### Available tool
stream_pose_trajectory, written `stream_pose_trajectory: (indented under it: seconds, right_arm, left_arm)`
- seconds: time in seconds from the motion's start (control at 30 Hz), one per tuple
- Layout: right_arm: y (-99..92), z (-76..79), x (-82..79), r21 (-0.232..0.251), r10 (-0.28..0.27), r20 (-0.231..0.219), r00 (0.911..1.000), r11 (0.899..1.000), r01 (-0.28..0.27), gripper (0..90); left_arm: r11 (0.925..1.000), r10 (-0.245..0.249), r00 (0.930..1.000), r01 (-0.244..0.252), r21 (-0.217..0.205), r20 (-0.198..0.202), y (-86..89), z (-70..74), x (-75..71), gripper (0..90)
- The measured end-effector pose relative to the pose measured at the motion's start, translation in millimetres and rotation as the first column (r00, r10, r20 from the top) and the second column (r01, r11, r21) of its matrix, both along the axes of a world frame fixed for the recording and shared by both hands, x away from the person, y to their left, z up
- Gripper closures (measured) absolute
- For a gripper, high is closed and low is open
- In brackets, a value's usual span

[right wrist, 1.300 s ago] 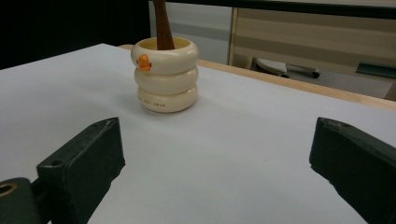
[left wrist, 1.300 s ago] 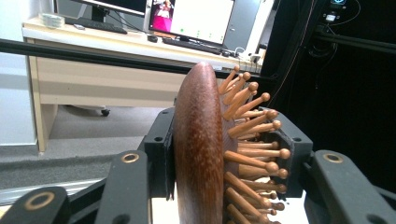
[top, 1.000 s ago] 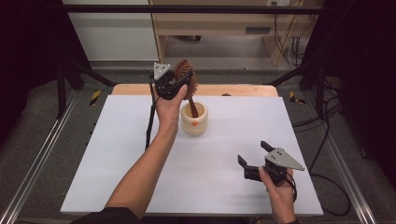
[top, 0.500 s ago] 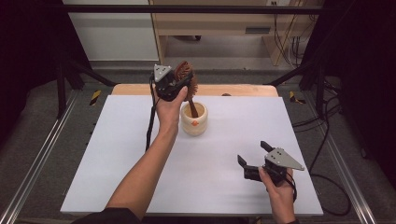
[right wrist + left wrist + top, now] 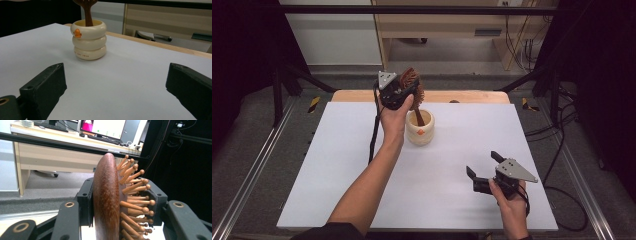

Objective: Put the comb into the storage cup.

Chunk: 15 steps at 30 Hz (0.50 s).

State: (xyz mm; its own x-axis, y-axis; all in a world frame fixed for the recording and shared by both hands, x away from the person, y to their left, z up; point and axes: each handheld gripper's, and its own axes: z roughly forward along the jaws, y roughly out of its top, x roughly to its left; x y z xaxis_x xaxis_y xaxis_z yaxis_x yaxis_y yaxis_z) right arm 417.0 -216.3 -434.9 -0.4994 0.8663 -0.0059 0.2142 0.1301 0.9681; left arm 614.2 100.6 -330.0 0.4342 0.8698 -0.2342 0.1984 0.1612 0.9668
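A brown wooden hairbrush (image 5: pixel 412 85) with peg bristles stands handle-down in a cream ribbed cup (image 5: pixel 421 128) at the far middle of the white table. My left gripper (image 5: pixel 404 89) is shut on the brush's head above the cup. In the left gripper view the brush head (image 5: pixel 106 200) sits clamped between both black jaws, its pegs pointing right. Near the front right, my right gripper (image 5: pixel 482 167) rests low over the table, open and holding nothing. Its own view looks between the wide jaws at the cup (image 5: pixel 88 40), with the brush handle (image 5: pixel 88 16) rising out of it.
The white table top (image 5: pixel 337 170) has a wooden strip along its far edge (image 5: pixel 462 96). A black cable (image 5: pixel 374 135) hangs from the left gripper to the table. Metal rails (image 5: pixel 252 175) run along both sides, and a desk (image 5: pixel 452 30) stands behind.
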Motion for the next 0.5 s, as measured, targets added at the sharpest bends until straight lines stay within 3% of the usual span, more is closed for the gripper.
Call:
stream_pose_trajectory:
  seconds: [0.5]
  right_arm:
    - [0.2, -0.2, 0.1, -0.001, 0.001, -0.001, 1.0000, 1.000, -0.001, 3.3]
  left_arm:
    - [1.0000, 0.000, 1.0000, 0.000, -0.009, -0.008, 0.9, -3.3, 0.7, 50.6]
